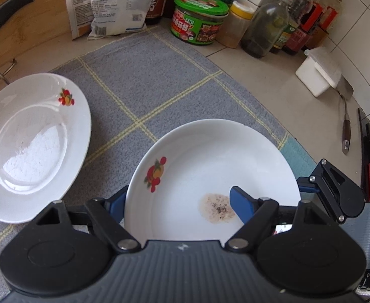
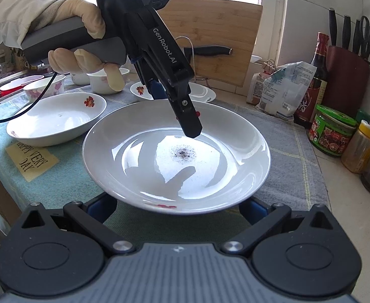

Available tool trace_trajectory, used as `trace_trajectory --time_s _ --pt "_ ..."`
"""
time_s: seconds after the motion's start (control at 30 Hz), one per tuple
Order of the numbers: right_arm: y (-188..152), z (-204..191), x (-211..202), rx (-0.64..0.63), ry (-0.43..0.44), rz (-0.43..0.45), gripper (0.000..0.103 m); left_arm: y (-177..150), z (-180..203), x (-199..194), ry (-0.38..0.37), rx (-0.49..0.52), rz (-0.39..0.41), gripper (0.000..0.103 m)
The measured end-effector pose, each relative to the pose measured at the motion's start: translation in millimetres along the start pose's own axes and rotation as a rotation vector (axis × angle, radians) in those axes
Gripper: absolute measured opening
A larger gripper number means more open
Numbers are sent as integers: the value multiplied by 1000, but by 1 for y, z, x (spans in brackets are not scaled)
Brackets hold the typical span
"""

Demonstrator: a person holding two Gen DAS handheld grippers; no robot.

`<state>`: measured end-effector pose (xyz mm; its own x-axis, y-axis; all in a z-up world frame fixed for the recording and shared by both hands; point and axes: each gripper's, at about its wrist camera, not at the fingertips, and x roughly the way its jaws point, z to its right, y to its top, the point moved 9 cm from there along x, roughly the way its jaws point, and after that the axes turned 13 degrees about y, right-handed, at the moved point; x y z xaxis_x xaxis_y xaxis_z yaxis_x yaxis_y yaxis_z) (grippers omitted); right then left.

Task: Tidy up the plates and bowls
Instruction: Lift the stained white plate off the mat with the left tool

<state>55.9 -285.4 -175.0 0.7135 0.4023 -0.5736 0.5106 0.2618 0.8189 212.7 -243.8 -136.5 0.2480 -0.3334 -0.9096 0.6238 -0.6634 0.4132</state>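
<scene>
- We have the soiled plate lifted off the grey mat, gripped at opposite rims.
- Our left tongs pinch its far edge, one finger inside; our right tongs seem to straddle the near edge, though we cannot tell whether they grip.
- Next, we judge, we carry it level onto the clean plate at left.

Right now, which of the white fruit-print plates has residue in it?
The white plate between the grippers: a brownish, pepper-flecked stain marks its well. The white plate to its left looks clean.
</scene>
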Motion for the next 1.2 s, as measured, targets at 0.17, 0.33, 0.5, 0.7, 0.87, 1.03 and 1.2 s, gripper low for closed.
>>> trace_trajectory --time_s 0.17,0.33,0.5,0.7,0.87,1.03,1.2 --pt "3 7 -3 5 -9 1 103 11 3 1 0 7 11 82" --pt "6 17 -3 5 -23 -6 103 23 7 3 0 18 22 82" --pt "8 26 -3 11 -35 -10 103 36 9 5 -1 27 33 82" --pt "11 40 -2 23 -46 -11 103 49 10 9 -3 39 42 82" --pt "13 50 -2 30 -58 -14 103 60 12 14 -5 51 47 82" --pt "13 62 1 45 -66 -24 103 70 14 22 -9 68 47 82" --pt "13 74 4 57 -77 -30 103 82 17 31 -11 88 44 82"
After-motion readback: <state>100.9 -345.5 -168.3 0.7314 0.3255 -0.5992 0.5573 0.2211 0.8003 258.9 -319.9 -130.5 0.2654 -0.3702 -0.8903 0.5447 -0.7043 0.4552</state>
